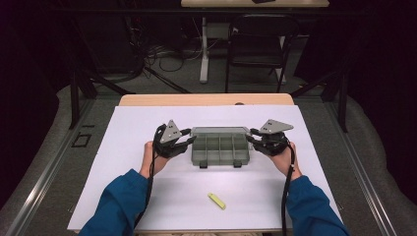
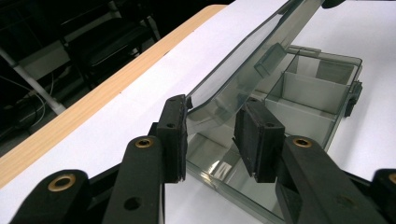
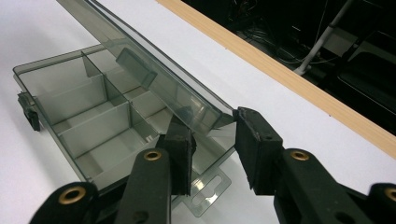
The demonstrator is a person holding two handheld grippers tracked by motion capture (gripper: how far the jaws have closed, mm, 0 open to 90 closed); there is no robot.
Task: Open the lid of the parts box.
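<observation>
**Inspector:** Centre of the white table sheet [image 1: 147, 196], toward its far half, sits the smoky-grey translucent plastic compartment box [image 1: 219, 150]; its hinged clear lid [image 2: 243, 70] stands half raised, tilted over the open dividers.

**Second:** State of the tools?

**Inspector:** Left gripper [image 1: 183, 139] is at the box's left end, right gripper [image 1: 252, 137] at the right end. Both are narrowed about the lid's end corners. On the left, one pad [image 2: 173, 135] lies against the lid edge. On the right, the corner sits between the pads [image 3: 254, 140], contact looks likely, but I cannot tell whether they press.

**Second:** Risks from here?

**Inspector:** My judgement: the lid is thin and slick, held only at its corners. Uneven lift between the two hands could twist it or strain the hinge. A loose grip would let it drop shut. Pulling upward without restraint may drag the light box base across the sheet.

**Second:** Surroundings?

**Inspector:** A small yellow-green oblong piece [image 1: 216, 200] lies near the front edge, well apart from the box. Bare wooden table edge [image 1: 206, 100] shows beyond the sheet. Nothing stands in the lid's way.
</observation>
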